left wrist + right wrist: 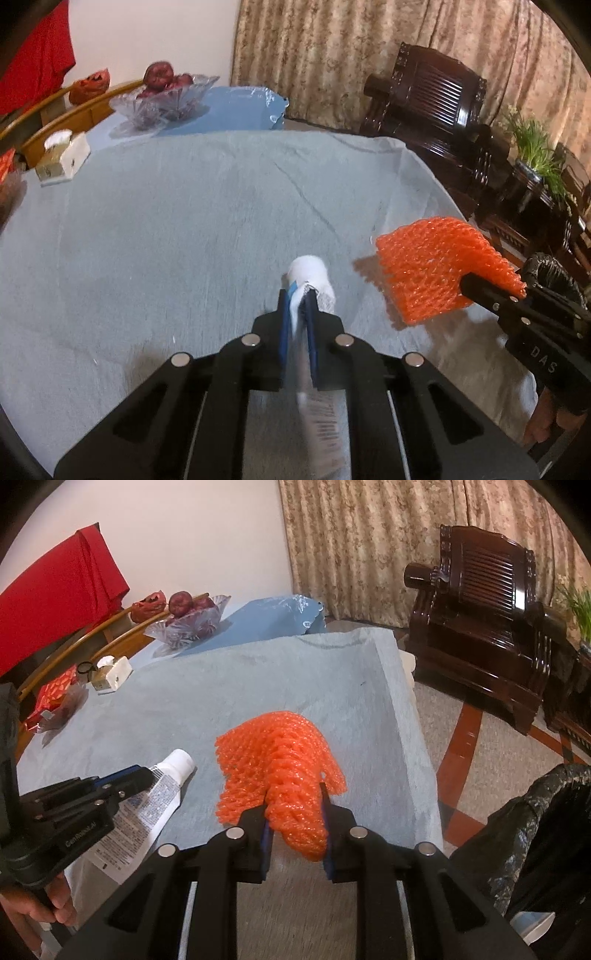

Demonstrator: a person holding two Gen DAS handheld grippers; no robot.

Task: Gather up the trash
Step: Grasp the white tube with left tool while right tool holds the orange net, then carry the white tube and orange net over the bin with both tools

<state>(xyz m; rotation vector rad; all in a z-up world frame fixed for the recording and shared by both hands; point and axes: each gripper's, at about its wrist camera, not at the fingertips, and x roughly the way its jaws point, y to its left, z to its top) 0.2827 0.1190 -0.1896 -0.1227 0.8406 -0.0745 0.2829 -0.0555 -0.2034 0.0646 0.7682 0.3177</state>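
Black linkage arms fill the bottom of both wrist views, and between them each claw has something pinched. In the left view, the left claw is clamped on a white toothpaste tube: its blue pads press flat against the tube's body, the white cap pokes out beyond the fingertips, and the printed tail with a barcode runs back under the claw. No earlier view is given, so only the grip itself can be told. From the right view the same tube lies low over the surface, which is covered by a pale blue-grey cloth, with the left claw across its middle.

The right claw is closed on an orange foam net, which bunches between the pads and fans out ahead over the cloth. Seen from the left wrist, the net hangs from the right claw just above the surface, casting a shadow beneath it, and stands just to the right of the tube.

A bin lined with a black bag stands off the surface's right edge (only partly in view). Farther back sit a glass fruit bowl, a tissue box, a dark wooden armchair and patterned curtains.
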